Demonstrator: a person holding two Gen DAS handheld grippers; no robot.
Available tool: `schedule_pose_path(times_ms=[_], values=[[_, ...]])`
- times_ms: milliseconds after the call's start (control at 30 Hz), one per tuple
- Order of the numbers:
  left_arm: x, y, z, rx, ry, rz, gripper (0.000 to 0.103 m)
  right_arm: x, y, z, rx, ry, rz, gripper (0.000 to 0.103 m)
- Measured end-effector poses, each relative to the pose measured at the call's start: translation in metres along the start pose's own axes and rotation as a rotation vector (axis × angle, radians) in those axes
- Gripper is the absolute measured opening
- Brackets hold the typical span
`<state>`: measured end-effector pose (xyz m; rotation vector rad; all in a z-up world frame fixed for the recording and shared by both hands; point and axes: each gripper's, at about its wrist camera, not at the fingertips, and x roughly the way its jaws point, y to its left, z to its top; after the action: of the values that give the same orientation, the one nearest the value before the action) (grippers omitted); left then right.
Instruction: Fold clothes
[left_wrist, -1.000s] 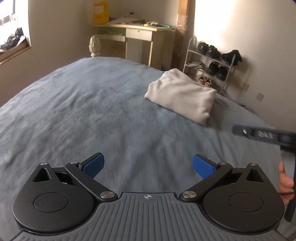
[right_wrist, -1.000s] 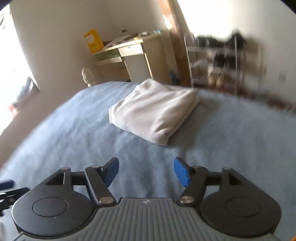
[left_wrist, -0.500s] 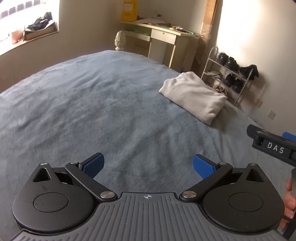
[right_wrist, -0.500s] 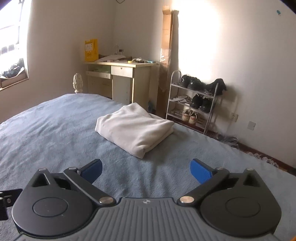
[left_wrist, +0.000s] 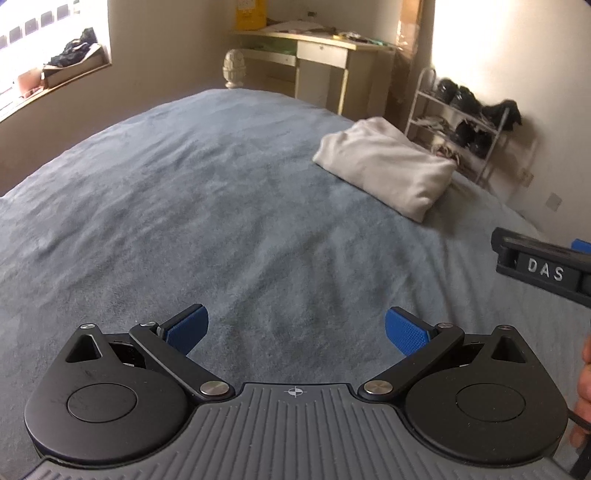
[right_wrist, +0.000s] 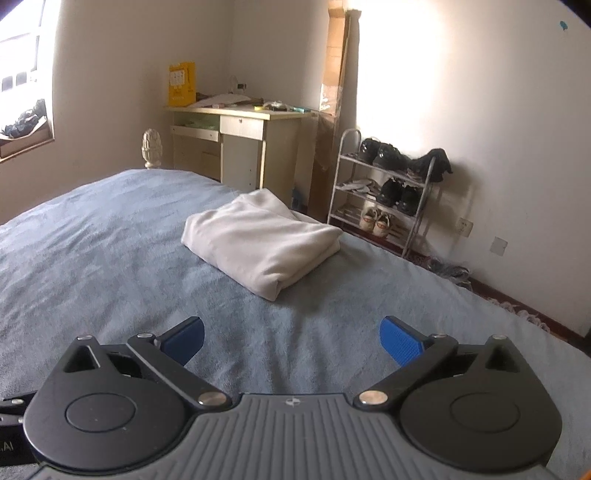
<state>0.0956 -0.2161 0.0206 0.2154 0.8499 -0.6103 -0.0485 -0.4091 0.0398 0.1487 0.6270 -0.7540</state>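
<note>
The bed (left_wrist: 207, 206) fills most of both my views, covered in a blue-grey plush blanket with soft creases and nothing else on it but one garment. Around it stand pale walls, a bright window (left_wrist: 44, 48) on the left with dark things on its sill, a cream worktop (right_wrist: 240, 125) in the far corner with a drawer and papers scattered on top, and a wire shoe rack (right_wrist: 384, 192) against the sunlit wall, holding dark shoes above and a white pair on the lowest shelf.

The cream garment (right_wrist: 266, 240) lies folded into a thick, neat rectangle with a rounded fold edge towards me, on the far right part of the bed near the rack.

My left tongs (left_wrist: 295, 332) hang over bare blanket, blue pads spread wide apart, gripping nothing. My right tongs (right_wrist: 291, 336) are equally wide and empty, pointed towards the garment and well short of it.

A yellow box (right_wrist: 181, 84) stands on the worktop, its print too small to read. A white finial (right_wrist: 152, 147) shows beyond the bed. On the right tool's black side, seen from the left view, white letters read "DAS" (left_wrist: 546, 270).
</note>
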Motion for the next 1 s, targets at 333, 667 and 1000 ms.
schedule_pose_path(times_ms=[333,667,1000], values=[[0.000,-0.019,-0.008,0.067,0.013,0.018,0.103,-0.004,-0.006,0.000,0.017,-0.002,-0.009,0.103],[0.001,-0.028,-0.009,0.069,0.054,0.011,0.103,-0.005,-0.010,0.000,0.019,0.012,-0.009,0.103],[0.002,-0.032,-0.010,0.055,0.070,-0.029,0.103,0.011,-0.021,0.004,0.008,-0.010,0.042,0.103]])
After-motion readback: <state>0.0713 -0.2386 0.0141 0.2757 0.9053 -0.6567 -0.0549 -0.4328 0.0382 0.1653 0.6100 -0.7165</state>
